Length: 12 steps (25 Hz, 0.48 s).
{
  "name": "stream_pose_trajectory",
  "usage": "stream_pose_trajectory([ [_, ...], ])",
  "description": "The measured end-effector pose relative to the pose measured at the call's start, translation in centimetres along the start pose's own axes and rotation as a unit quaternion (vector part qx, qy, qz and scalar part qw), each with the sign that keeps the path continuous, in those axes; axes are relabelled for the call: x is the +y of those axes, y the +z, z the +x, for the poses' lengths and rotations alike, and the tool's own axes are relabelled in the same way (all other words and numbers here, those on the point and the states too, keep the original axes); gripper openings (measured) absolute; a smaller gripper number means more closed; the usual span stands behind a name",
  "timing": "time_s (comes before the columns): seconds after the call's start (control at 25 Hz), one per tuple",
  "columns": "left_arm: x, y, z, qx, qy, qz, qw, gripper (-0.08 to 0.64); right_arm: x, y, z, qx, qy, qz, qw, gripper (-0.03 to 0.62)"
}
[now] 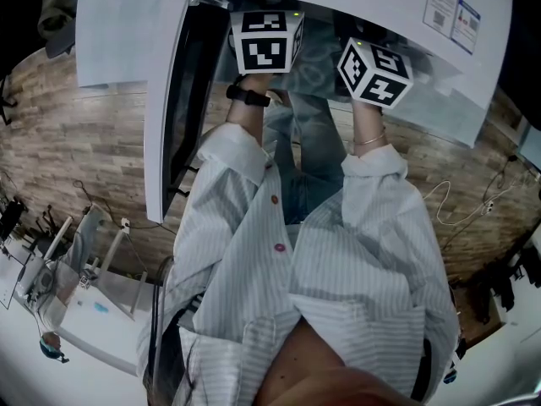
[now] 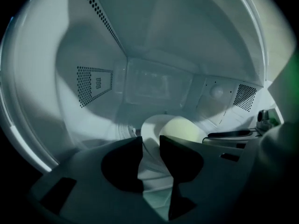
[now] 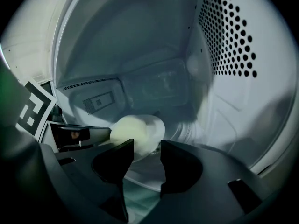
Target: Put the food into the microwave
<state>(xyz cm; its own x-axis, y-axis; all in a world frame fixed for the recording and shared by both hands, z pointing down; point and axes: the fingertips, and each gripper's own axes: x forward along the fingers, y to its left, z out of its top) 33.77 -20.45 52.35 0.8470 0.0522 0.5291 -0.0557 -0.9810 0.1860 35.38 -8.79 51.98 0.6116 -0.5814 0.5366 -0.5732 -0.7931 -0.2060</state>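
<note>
— Where's the food [image 2: 181,129]?
— On the plate [image 2: 150,125], well inside the microwave [image 1: 380,7]. The left gripper [image 2: 150,144] is clenched on the plate's rim. The right gripper [image 3: 147,146] pinches the other side, its jaws a shade wider.
— And now?
— Hold it level, I'd say — ease down until the plate sits flat, then loosen both and draw straight back, so the food doesn't roll.
</note>
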Motion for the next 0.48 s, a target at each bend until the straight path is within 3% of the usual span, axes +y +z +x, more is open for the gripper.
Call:
stream_pose_trajectory([
  [0.48,0.7,0.0,-1.5,-0.028,0.006,0.002,0.9996,0.114,0.2,-0.1,-0.2,-0.002,0.009,0.010,1.000,0.190],
])
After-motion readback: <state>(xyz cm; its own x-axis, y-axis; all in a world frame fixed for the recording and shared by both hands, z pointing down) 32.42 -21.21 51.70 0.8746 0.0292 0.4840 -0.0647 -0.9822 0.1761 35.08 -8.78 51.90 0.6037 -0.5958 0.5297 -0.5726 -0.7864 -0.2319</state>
